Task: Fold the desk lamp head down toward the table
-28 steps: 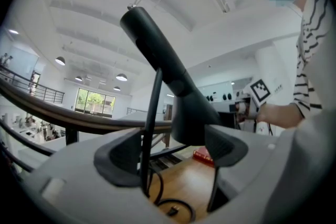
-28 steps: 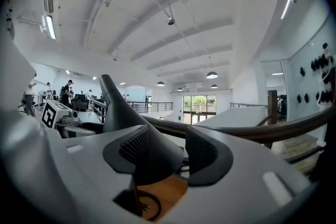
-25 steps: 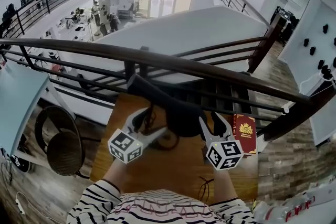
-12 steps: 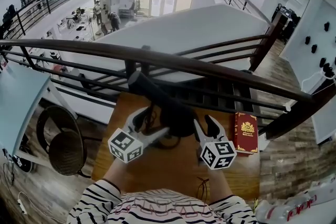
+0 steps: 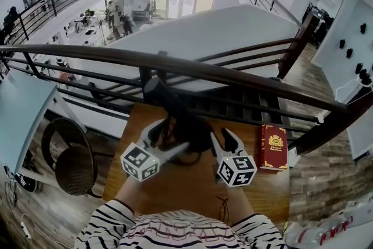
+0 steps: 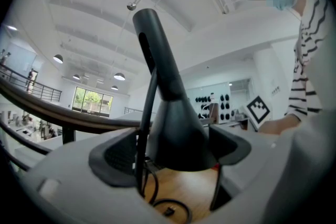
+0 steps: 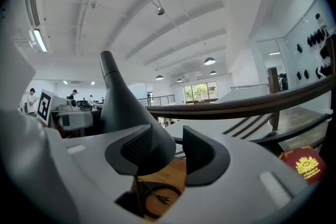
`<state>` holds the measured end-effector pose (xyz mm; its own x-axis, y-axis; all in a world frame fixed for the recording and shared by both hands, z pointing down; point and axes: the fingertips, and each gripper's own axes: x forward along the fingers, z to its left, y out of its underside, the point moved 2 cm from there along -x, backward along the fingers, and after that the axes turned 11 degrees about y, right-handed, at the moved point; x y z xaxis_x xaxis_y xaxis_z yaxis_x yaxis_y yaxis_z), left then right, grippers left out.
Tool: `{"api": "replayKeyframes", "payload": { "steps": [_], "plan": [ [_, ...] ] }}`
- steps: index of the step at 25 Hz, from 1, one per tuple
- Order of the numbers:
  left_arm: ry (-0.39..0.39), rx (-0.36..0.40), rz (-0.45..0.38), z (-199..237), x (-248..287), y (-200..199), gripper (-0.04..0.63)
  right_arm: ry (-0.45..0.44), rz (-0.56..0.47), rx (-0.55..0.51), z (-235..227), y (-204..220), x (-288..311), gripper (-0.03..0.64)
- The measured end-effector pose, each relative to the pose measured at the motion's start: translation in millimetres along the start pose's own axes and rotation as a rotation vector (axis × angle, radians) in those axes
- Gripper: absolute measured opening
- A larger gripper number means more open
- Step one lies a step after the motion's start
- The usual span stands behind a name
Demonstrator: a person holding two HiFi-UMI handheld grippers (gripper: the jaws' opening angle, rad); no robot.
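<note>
Left gripper view: the left gripper (image 6: pixel 176 150) has its jaws spread wide, having just been opening. The black conical lamp head (image 6: pixel 176 123) stands between them, clear of the left jaw, and its cable (image 6: pixel 148 113) hangs in that gap. Right gripper view: the right gripper (image 7: pixel 169 157) has its jaws apart, though they have just been closing. The lamp head's flared rim sits beside the left jaw, clear of the right one. Beyond the right jaw a red book (image 7: pixel 306 165) lies on the wooden bench (image 7: pixel 165 176).
</note>
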<state>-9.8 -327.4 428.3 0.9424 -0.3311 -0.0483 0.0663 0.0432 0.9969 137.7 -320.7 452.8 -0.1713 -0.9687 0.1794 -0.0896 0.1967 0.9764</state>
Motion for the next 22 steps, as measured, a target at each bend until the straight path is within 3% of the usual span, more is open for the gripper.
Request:
{"api": "replayKeyframes", "payload": {
  "steps": [6, 22],
  "plan": [
    [0.000, 0.002, 0.003, -0.4, -0.6, 1.8, 0.426, 0.007, -0.014, 0.011, 1.4, 0.0, 2.3, 0.147],
    [-0.002, 0.000, 0.010, -5.7, -8.6, 3.2, 0.426, 0.003, 0.016, 0.020, 4.7, 6.7, -7.4, 0.166]
  ]
}}
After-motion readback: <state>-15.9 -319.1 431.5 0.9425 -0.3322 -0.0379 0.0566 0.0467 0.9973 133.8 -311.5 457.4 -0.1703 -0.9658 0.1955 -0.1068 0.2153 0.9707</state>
